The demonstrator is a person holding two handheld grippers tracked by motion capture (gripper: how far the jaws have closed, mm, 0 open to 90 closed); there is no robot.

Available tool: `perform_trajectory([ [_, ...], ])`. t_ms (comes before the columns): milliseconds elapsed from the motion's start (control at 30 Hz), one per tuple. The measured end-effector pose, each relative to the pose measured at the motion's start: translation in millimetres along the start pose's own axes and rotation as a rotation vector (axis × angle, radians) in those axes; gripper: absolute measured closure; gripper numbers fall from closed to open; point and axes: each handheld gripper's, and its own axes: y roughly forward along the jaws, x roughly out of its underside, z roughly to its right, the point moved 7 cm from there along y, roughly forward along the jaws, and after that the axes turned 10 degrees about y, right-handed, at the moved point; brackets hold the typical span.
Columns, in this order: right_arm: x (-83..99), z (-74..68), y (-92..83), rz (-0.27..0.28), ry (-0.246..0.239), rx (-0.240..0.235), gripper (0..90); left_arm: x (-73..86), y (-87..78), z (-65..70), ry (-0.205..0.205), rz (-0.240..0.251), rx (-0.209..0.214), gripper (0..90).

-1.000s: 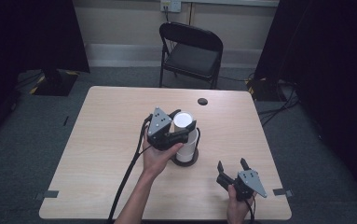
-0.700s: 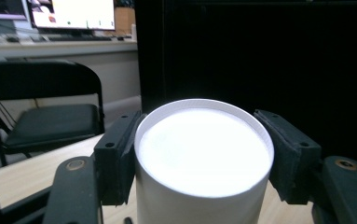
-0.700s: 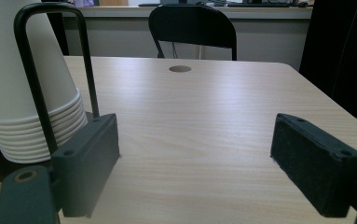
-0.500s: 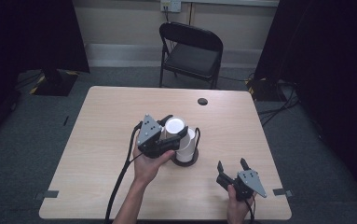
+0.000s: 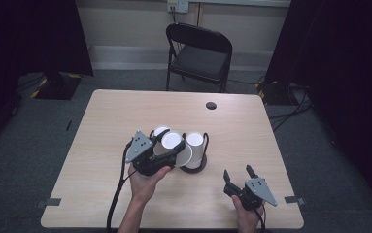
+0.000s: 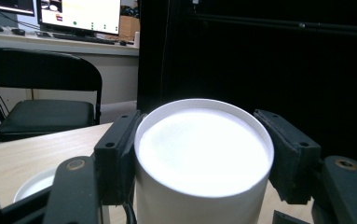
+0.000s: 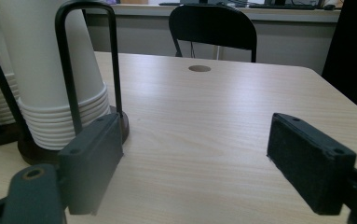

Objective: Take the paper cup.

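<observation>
cup (image 5: 174,145) clamped in left hand-held gripper (image 5: 166,151), mid-table.

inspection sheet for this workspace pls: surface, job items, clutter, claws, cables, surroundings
Surface: light wooden table with one dark round hole.
Job's things: white paper cup held upside down; stack of upturned cups in a black wire holder; another cup on the table behind.
Clutter: nothing seen.
Claws: left claw shut on the paper cup; right claw open, empty, low over the table.
Cables: black cable trails from the left claw to the near edge.
Surroundings: black folding chair, dark curtains, grey carpet.
</observation>
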Motion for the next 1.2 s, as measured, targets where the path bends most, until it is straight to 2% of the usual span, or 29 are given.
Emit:
perform_trajectory([
  [167, 1.3, -6.1, -0.7, -0.006, -0.046, -0.020, 18.9, 6.8, -5.8, 2.9, -0.047, 0.014, 0.021, 35.0],
  [333, 3.1, -11.4, 0.0, -0.033, -0.064, -0.051, 22.1, 8.5, -10.5, 6.2, -0.083, 0.017, 0.041, 35.0],
  [500, 8.2, -30.4, 0.0, -0.085, -0.079, -0.148, 22.8, 10.7, -14.5, 9.2, -0.112, 0.016, 0.067, 35.0],
  [533, 8.2, -30.4, 0.0, -0.085, -0.079, -0.148, 22.8, 11.5, -15.2, 10.4, -0.116, 0.017, 0.071, 35.0],
  [567, 10.0, -40.3, -1.7, -0.086, -0.091, -0.183, 23.7, 12.5, -16.1, 11.3, -0.118, 0.016, 0.076, 35.0],
  [633, 10.9, -45.0, -2.5, -0.087, -0.098, -0.194, 23.7, 14.5, -17.5, 12.4, -0.121, 0.014, 0.077, 35.0],
  [667, 12.2, -53.6, -3.8, -0.084, -0.107, -0.221, 23.7, 16.2, -18.8, 13.1, -0.127, 0.017, 0.077, 35.0],
  [767, 13.0, -61.8, -5.3, -0.078, -0.113, -0.246, 28.0, 22.0, -20.9, 15.3, -0.139, 0.016, 0.068, 35.0],
  [833, 12.4, -73.8, -9.0, -0.064, -0.100, -0.312, 32.2, 25.2, -22.2, 16.0, -0.173, 0.022, 0.084, 35.0],
  [900, 12.5, -77.4, -10.0, -0.063, -0.097, -0.330, 33.1, 27.4, -23.4, 16.5, -0.208, 0.031, 0.095, 35.0],
  [933, 13.5, -85.3, -12.3, -0.062, -0.089, -0.366, 35.4, 27.9, -24.5, 17.7, -0.230, 0.036, 0.104, 35.0],
  [1033, 13.5, -90.0, -14.1, -0.052, -0.089, -0.385, 36.6, 26.3, -30.0, 22.1, -0.223, 0.040, 0.114, 35.0],
  [1133, 11.5, -96.1, -16.4, -0.045, -0.074, -0.437, 38.3, 25.7, -33.4, 27.3, -0.234, 0.039, 0.124, 35.0],
  [1167, 8.0, -99.5, -18.2, -0.023, -0.073, -0.458, 38.7, 26.0, -34.3, 28.4, -0.238, 0.039, 0.126, 35.1],
  [1200, 8.0, -99.5, -18.2, -0.023, -0.073, -0.458, 38.7, 26.1, -34.8, 29.5, -0.246, 0.044, 0.129, 35.1],
])
